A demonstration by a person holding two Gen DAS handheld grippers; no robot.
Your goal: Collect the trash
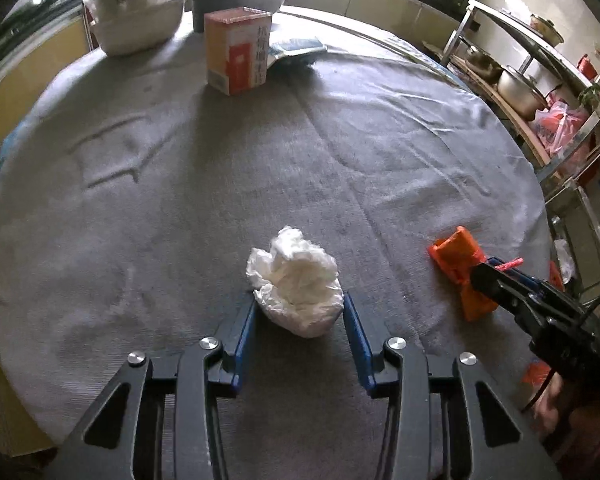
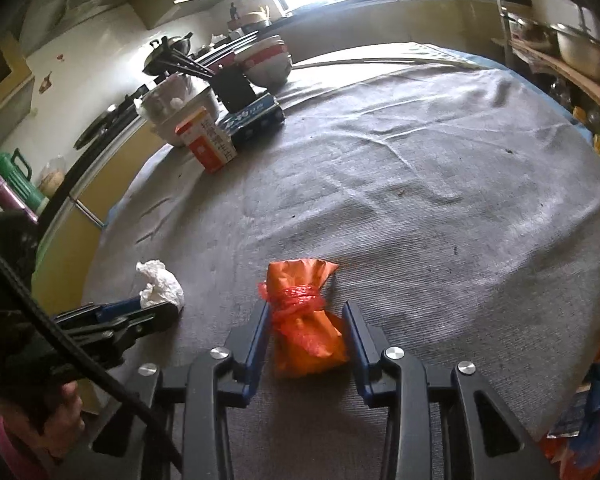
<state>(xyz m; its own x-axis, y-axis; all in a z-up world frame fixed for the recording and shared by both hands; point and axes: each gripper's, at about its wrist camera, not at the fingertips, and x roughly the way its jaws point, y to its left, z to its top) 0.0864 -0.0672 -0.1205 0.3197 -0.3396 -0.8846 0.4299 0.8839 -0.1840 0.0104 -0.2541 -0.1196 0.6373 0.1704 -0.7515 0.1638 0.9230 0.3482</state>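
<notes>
L gripper point(image 1: 299, 312): jaws wide, straddling tissue wad point(image 1: 296, 284); blue pads at wad's sides, L pad about touching, R pad just off; not squeezed.
R gripper point(image 2: 305, 320): jaws wide, either side of orange bag point(image 2: 304, 320); both pads v. close to bag, no clear pinch.
Wad: white, crumpled, on grey cloth point(image 1: 180, 200), near edge of table; in R view at 9 o'clock of bag, just past L gripper's tip.
Bag: orange plastic, tied w/ red strip round its neck, lying flat on cloth; in L view at 3 o'clock of wad, partly behind R gripper.
Box point(image 1: 236, 50): orange/white carton, upright, far side, 12 o'clock of wad, well apart.
Blue pack point(image 2: 252, 118): flat, just beside box, 1 o'clock of it.
Bowls point(image 2: 266, 60): stacked, red-banded, far edge behind pack.
Pot point(image 1: 134, 12): pale, 10 o'clock of box, near table edge.
</notes>
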